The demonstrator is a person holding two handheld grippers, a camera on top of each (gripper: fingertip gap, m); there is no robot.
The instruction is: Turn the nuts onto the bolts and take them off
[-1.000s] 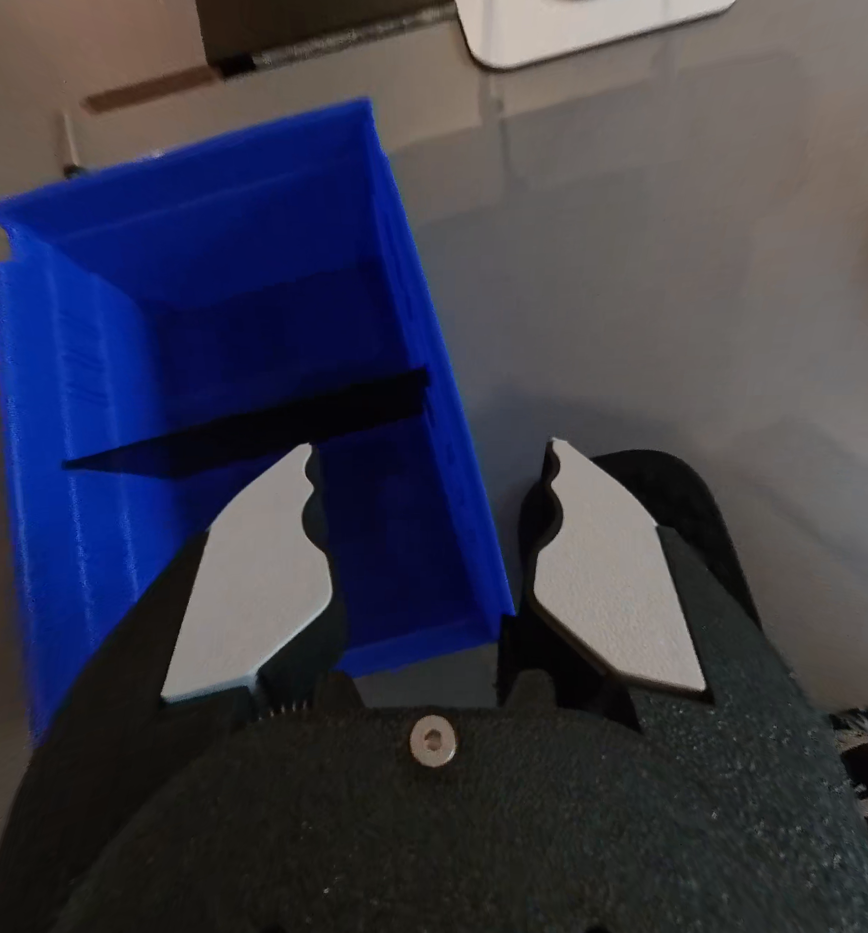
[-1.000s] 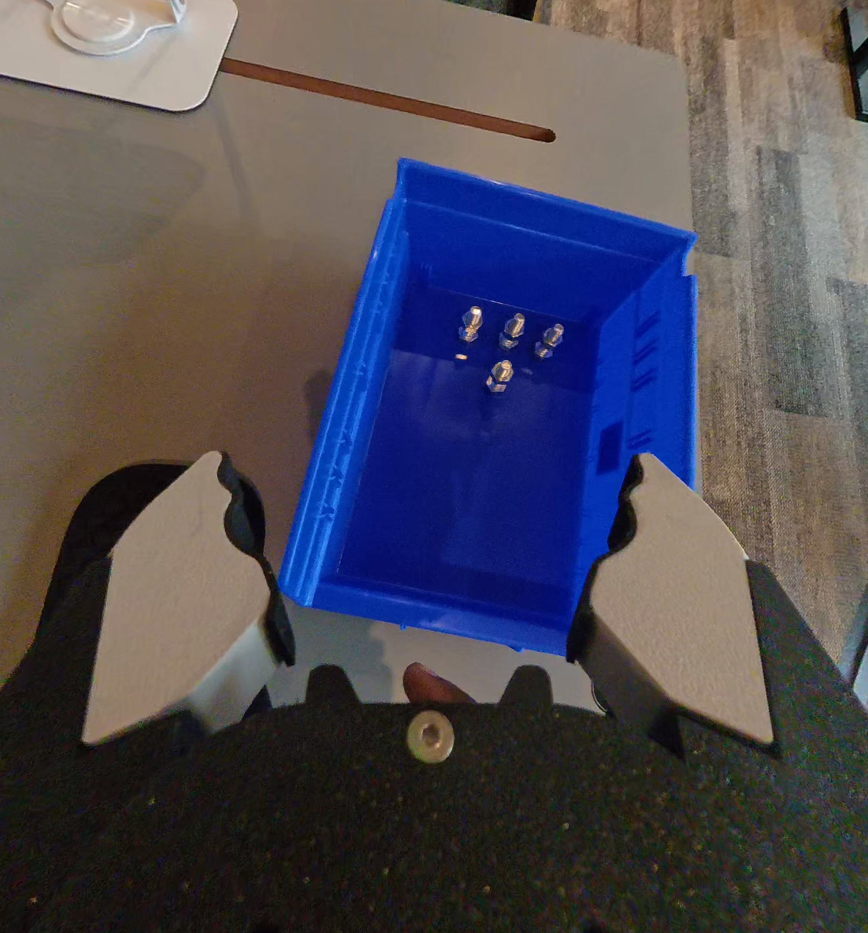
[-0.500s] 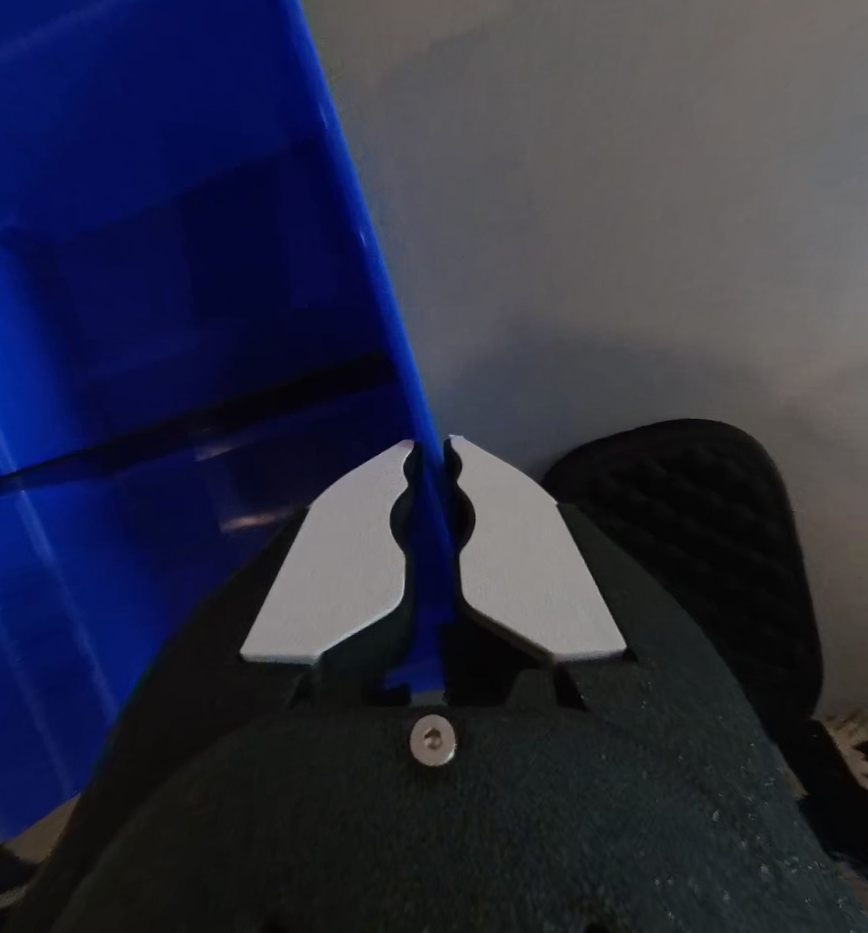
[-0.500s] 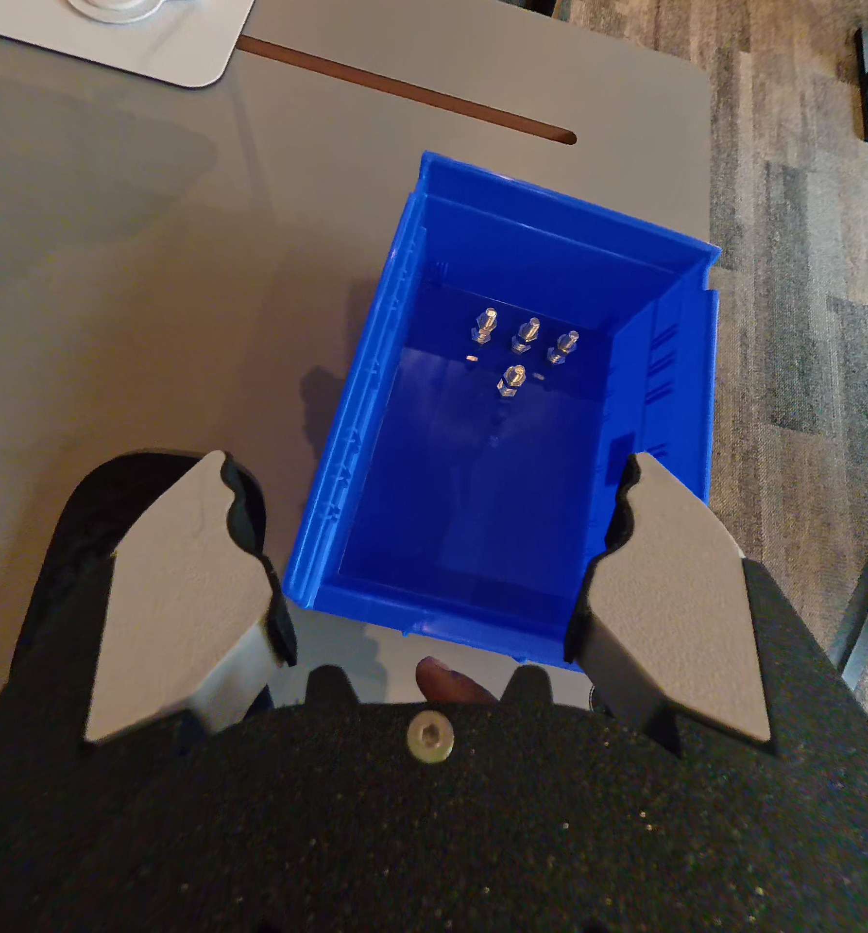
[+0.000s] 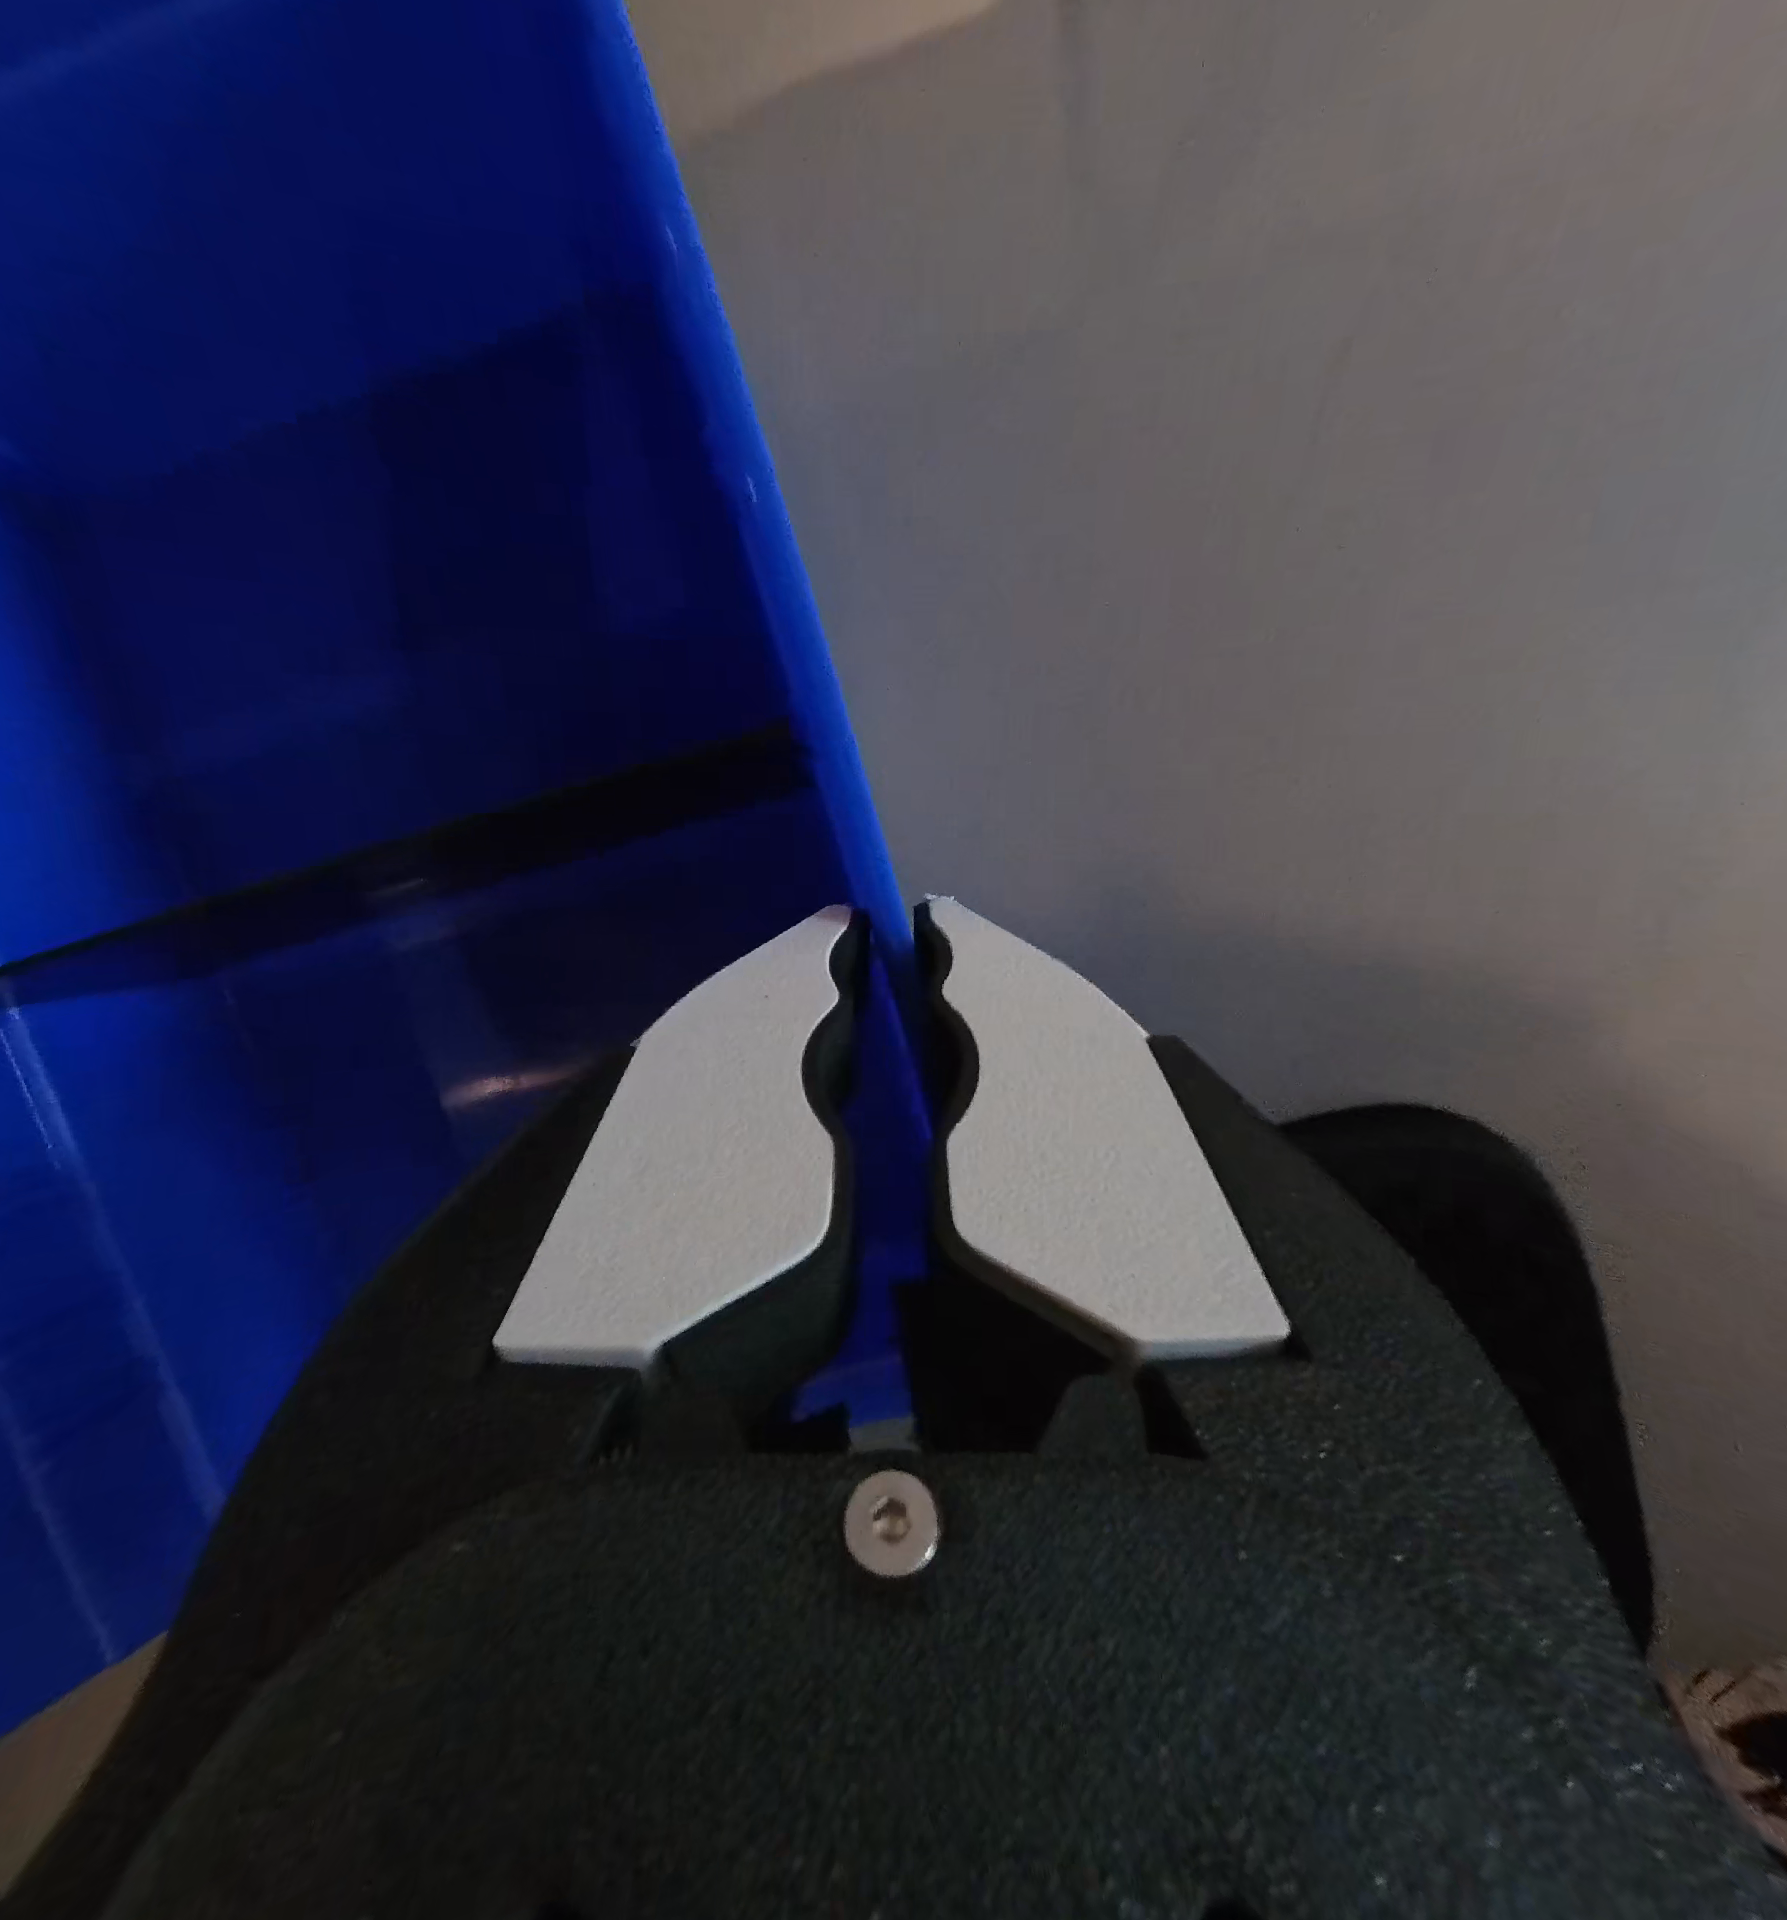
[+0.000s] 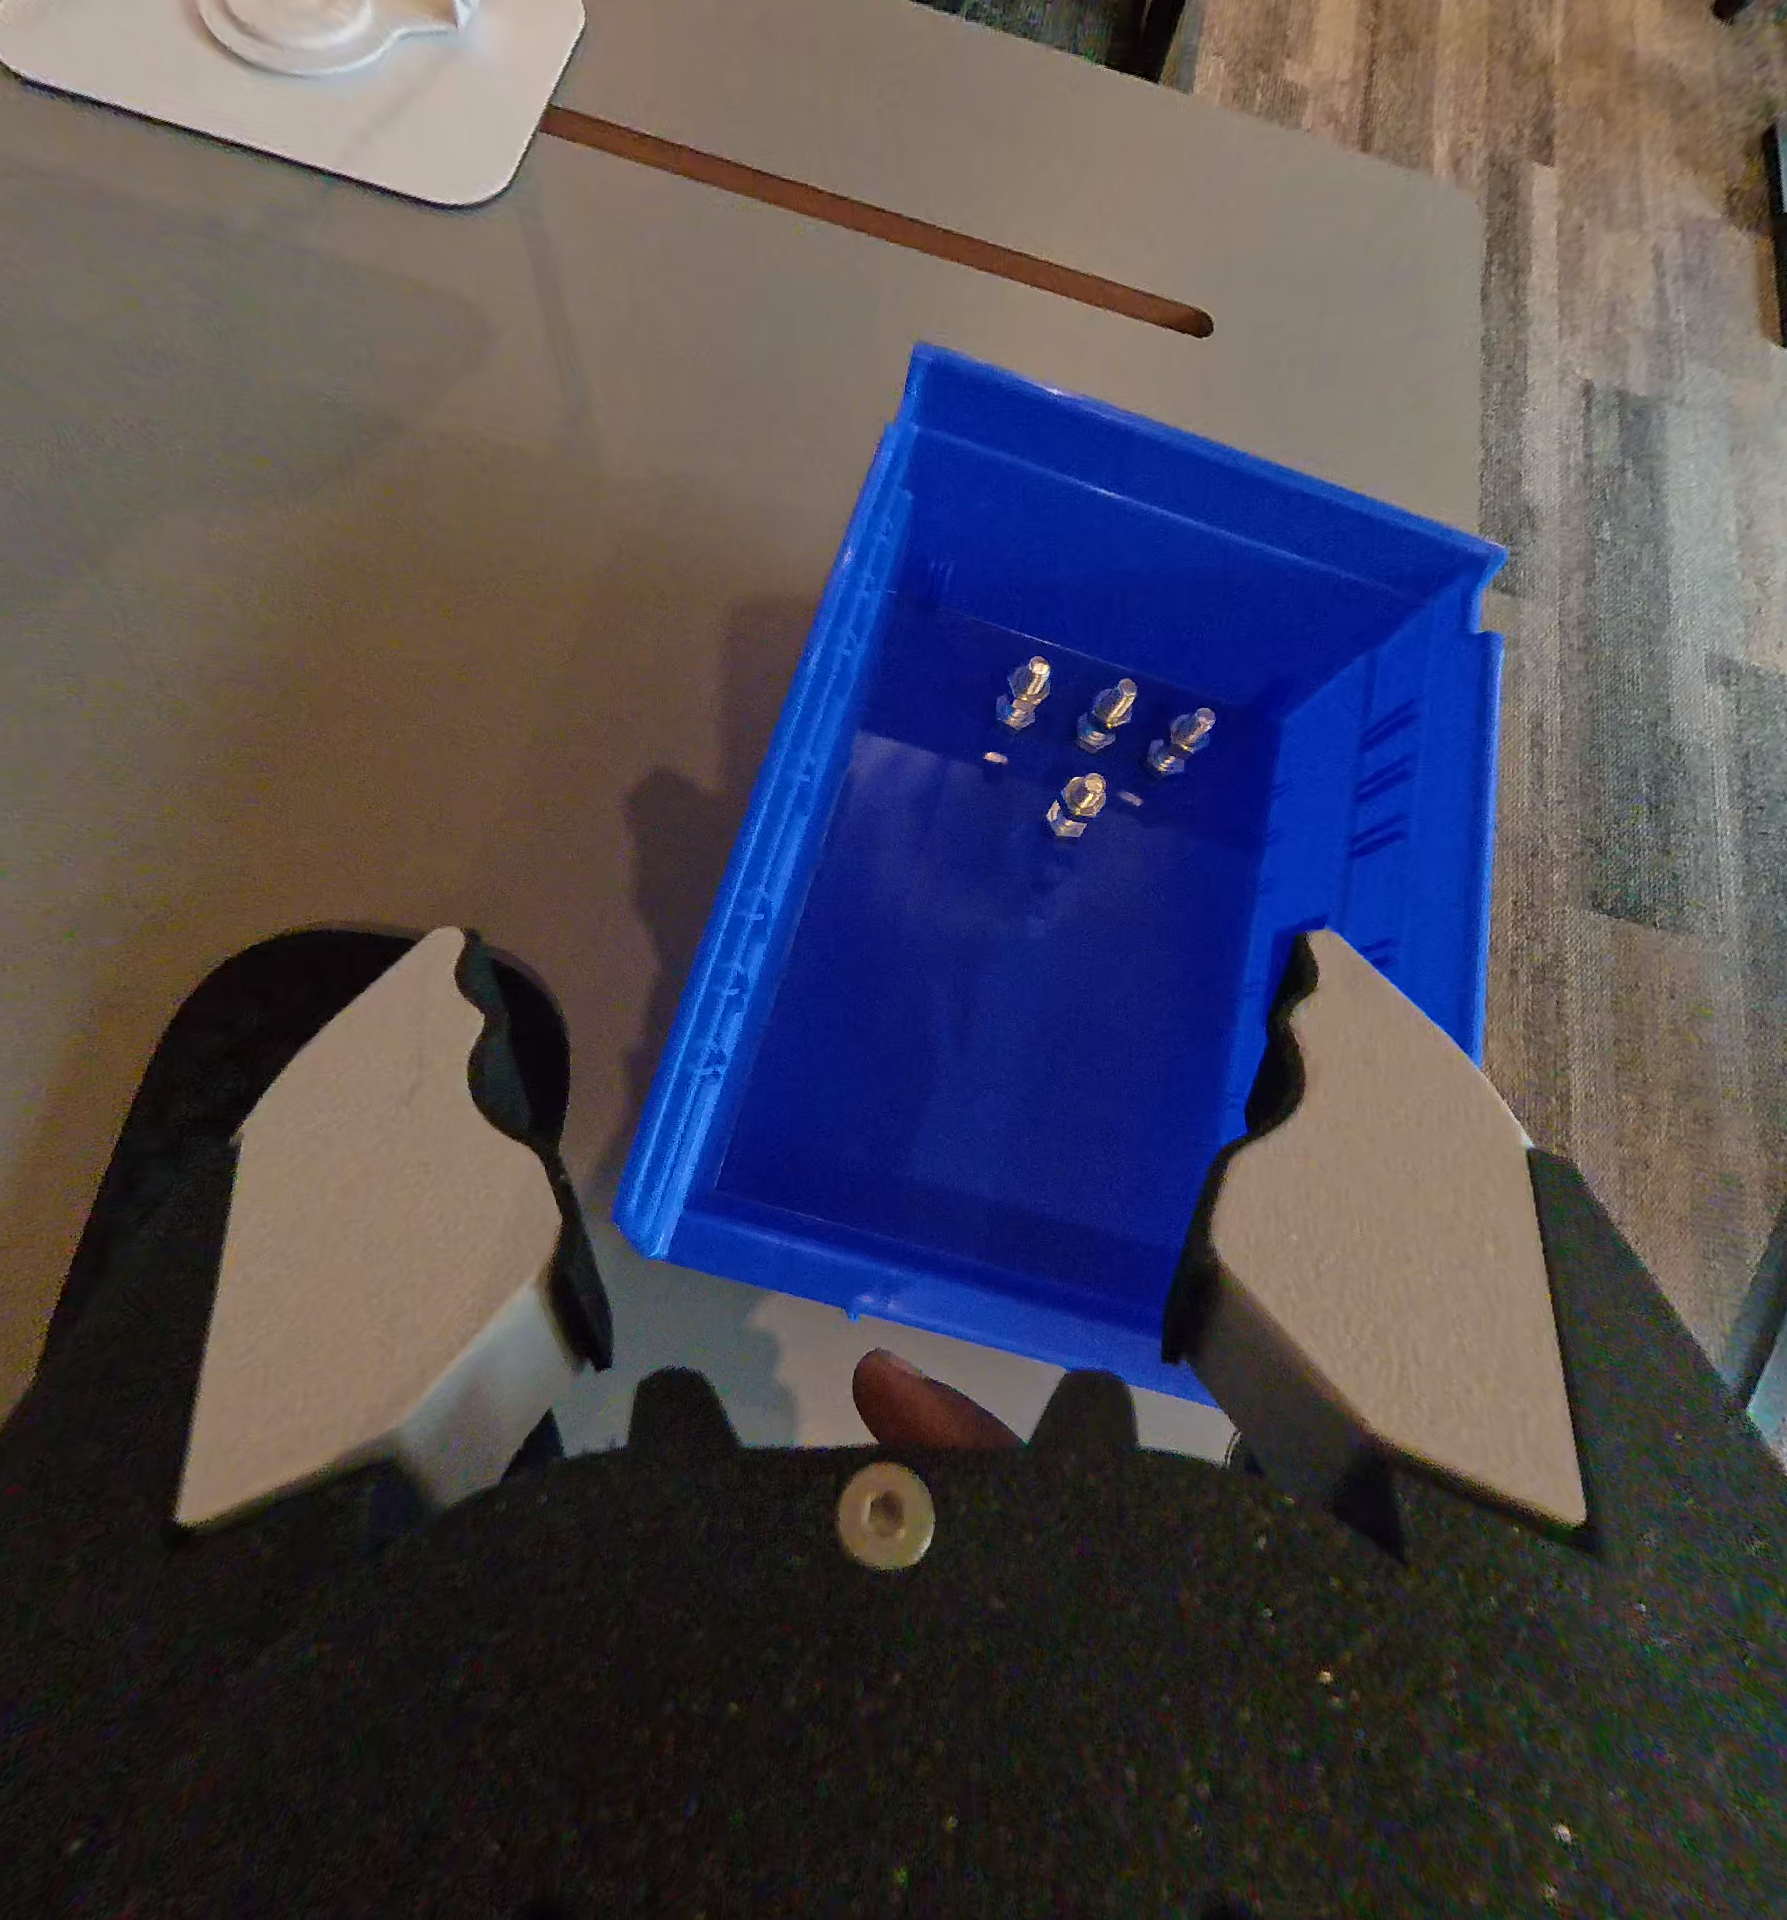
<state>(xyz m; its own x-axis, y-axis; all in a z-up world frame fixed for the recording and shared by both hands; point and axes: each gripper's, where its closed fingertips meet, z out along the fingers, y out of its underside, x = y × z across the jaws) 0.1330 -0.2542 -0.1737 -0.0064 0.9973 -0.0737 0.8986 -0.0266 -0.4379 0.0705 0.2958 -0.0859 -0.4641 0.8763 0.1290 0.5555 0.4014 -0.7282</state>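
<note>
Several small silver bolts with nuts on them (image 6: pixel 1074 805) stand upright at the far end of a blue bin (image 6: pixel 1180 478) on the grey table. My right gripper (image 6: pixel 881 940) hovers open and empty above the near end of that bin, with its fingers astride it. In the left wrist view, my left gripper (image 5: pixel 894 920) is shut on the thin right wall of a second blue bin (image 5: pixel 349 520). That bin has a black divider (image 5: pixel 401 873) across it. No bolts or nuts show in this second bin.
A white mat with a clear round object (image 6: pixel 297 94) lies at the table's far left. A dark slot (image 6: pixel 868 223) runs across the far tabletop. The table edge and wood-look floor (image 6: pixel 1647 520) are to the right of the bin. A fingertip (image 6: pixel 910 1403) shows under my right gripper.
My left gripper was open beside the divided bin a second ago; it has moved in and shut on the bin's right wall. My right gripper stays open and has drifted only slightly.
</note>
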